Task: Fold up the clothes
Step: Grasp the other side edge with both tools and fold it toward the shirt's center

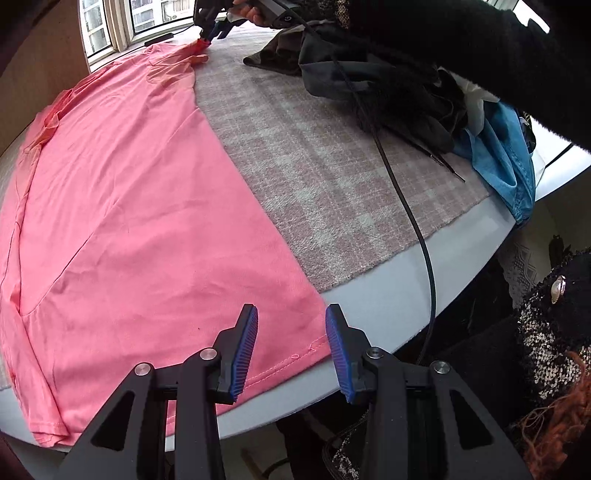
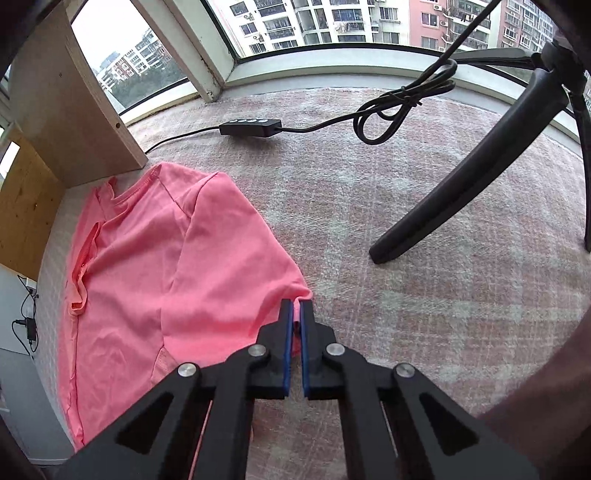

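We have the pink T-shirt (image 1: pixel 140 206) spread flat on the checked blanket (image 1: pixel 332 177) that covers the surface, so that its edges can be lifted cleanly for a fold. Our right claw (image 2: pixel 296 308) is pinched tight on the sleeve end at the shirt's far right corner, near the window (image 2: pixel 332 22); a sliver of pink shows between its blue pads (image 2: pixel 287 332). Our left claw (image 1: pixel 291 332) hangs over the near right hem corner with its jaws partly apart, the hem lying below the gap, and we see no cloth gripped yet. Holding both ends of the right edge should, we judge, let that side swing over to the left in one piece. The pile of dark clothes (image 1: pixel 388 85) and the blue garment (image 1: pixel 502 158) sit well to the right, out of the fold's way.
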